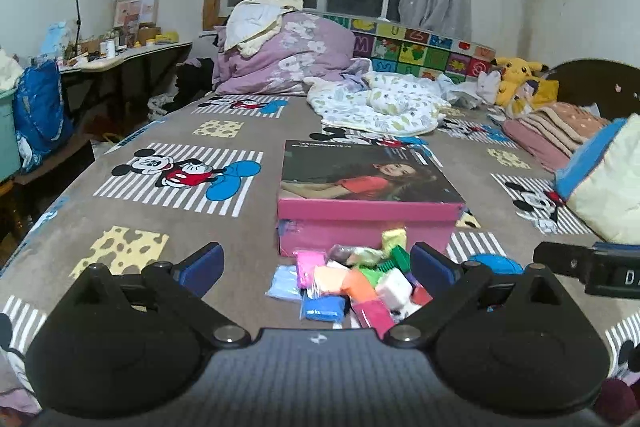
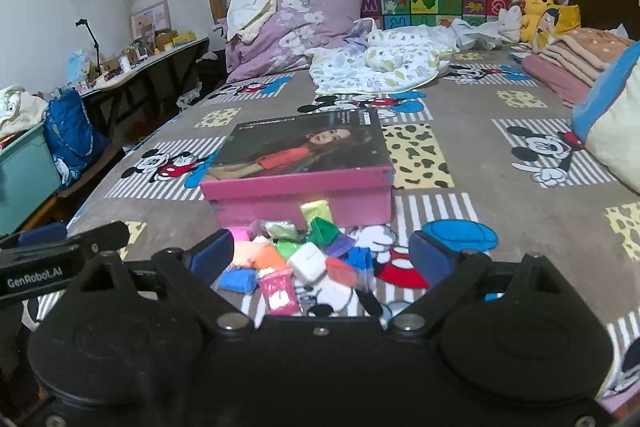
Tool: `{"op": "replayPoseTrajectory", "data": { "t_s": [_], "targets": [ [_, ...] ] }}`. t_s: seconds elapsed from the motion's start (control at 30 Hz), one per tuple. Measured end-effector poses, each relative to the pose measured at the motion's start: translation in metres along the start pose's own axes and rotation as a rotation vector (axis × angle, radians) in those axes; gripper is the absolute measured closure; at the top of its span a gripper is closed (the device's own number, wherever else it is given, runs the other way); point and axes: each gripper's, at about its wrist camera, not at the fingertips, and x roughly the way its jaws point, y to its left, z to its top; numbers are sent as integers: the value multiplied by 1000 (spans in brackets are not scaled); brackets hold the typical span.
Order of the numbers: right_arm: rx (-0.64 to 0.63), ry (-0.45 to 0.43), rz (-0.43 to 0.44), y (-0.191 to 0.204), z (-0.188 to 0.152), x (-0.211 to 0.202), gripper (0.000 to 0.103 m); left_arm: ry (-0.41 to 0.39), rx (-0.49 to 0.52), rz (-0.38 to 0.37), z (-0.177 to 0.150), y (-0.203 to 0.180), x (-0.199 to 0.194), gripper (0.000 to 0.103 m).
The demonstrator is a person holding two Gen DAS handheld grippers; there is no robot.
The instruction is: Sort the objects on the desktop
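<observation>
The left tool stands wide apart with nothing between its blue pads, and the right tool is spread just as wide and holds nothing. Both hang above a bed covered in a cartoon-mouse blanket. Just ahead of each tool lies a heap of coloured clay packets, pink, orange, blue, green and white, loose on the blanket. Right behind the heap, touching it, sits a closed pink box with a photo printed on its lid. Far beyond, a purple quilt is piled by the window.
</observation>
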Motion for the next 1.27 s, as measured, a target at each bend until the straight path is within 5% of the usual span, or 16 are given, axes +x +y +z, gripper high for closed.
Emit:
{"op": "replayPoseTrajectory", "data": {
  "t_s": [0.53,1.27],
  "targets": [
    [-63,-25,-10,22,-21,-51,3,-27,101,-30,-19,-22,-49,3],
    [-85,-15,-7,33,-29,-54,3,-6,64,-34,-26,-14,-50,3]
  ]
}}
